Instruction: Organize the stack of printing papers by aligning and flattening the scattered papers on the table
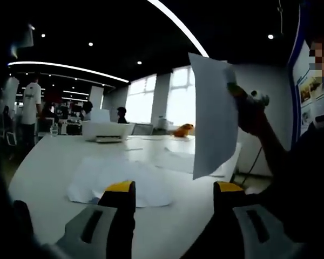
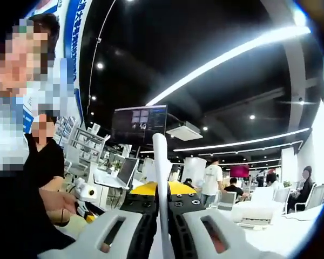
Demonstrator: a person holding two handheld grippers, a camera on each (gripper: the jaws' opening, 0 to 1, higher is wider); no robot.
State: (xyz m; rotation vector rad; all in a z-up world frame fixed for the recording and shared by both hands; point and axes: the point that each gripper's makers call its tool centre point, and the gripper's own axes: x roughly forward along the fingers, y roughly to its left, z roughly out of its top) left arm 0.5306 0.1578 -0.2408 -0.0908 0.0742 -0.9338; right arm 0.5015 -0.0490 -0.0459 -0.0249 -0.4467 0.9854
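One sheet [image 2: 161, 178] pinched in right tool [image 2: 163, 208]; no legible writing.

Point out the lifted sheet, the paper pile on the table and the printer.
lifted sheet [image 1: 213, 118], left gripper view, middle of its face.
paper pile [image 1: 105, 175], left gripper view, top sheet.
printer [image 1: 105, 130], left gripper view, front.

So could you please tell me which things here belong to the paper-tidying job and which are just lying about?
Job:
- sheet held up by the right gripper
- paper pile on the table
- left gripper, open

Lying about:
- printer
- orange object
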